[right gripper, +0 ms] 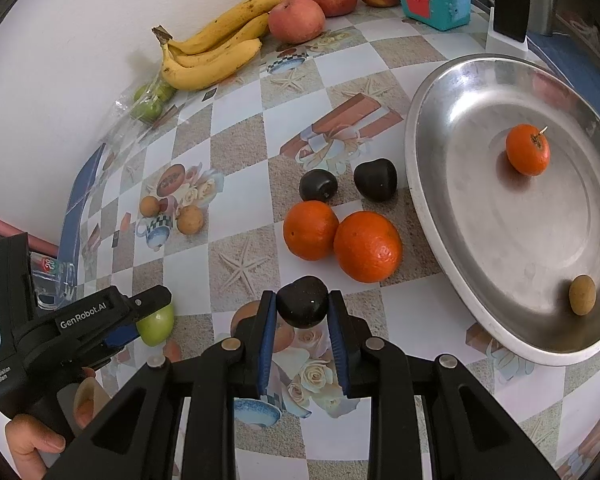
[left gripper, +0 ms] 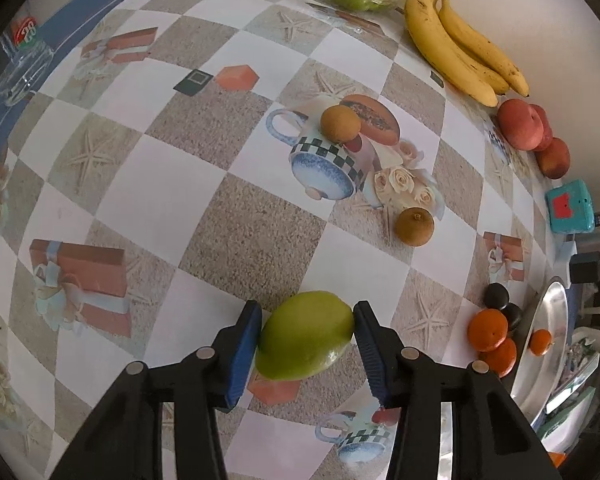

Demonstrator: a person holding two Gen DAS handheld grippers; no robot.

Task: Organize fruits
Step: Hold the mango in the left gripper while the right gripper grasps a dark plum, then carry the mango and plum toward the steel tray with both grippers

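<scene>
My left gripper is clamped on the green fruit, pads touching both sides, low over the checked tablecloth. Two brown round fruits sit further ahead on the printed cup. Bananas and red apples line the wall. My right gripper is clenched on a dark fruit, held just off the cloth. Ahead of it: two oranges touching, then two more dark fruits near the tray. At the right, the metal tray holds one small orange fruit and one brown fruit, well apart.
</scene>
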